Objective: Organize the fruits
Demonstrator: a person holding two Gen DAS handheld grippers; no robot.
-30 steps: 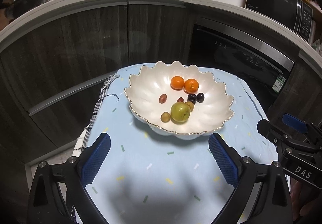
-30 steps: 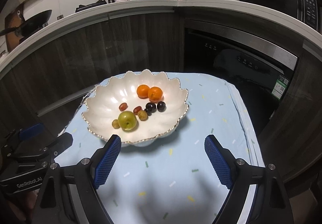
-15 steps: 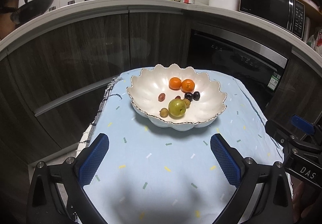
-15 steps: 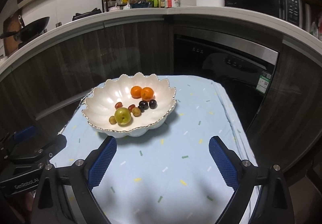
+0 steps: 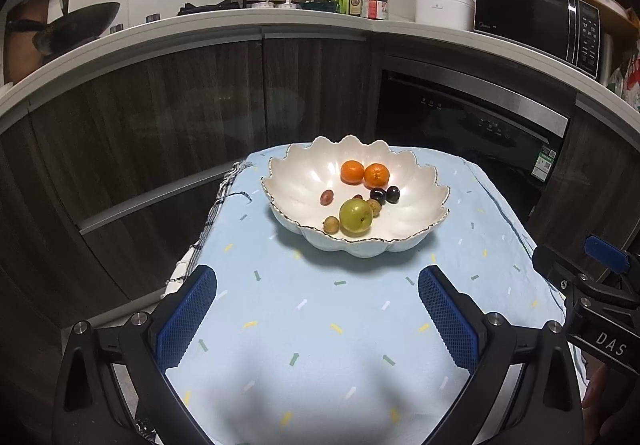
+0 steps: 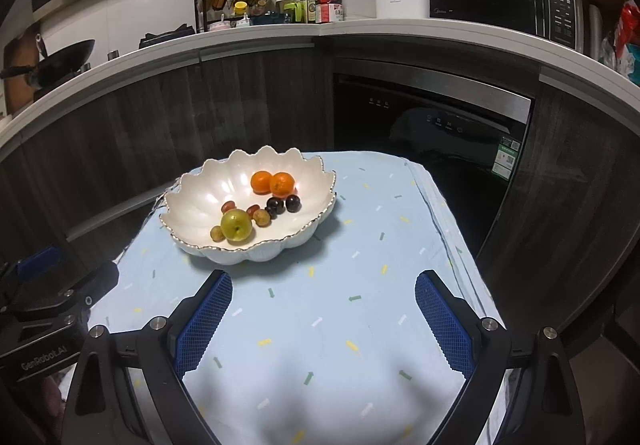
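Fruits (image 5: 355, 216) are sitting loose in the scalloped bowl (image 5: 412, 241) at twelve o'clock on the desk (image 5: 320, 325), while your left hand-held gripper (image 5: 318, 317) and right hand-held gripper (image 6: 322, 321) are hanging wide open and empty. You are risking a roll-out: the small round ones are crowding the green apple (image 6: 236, 225), so nudging it could be scattering them.

We see a small worktop (image 5: 500, 229) under a light blue cloth (image 5: 320, 325); a white scalloped bowl (image 5: 412, 205) stands on it.
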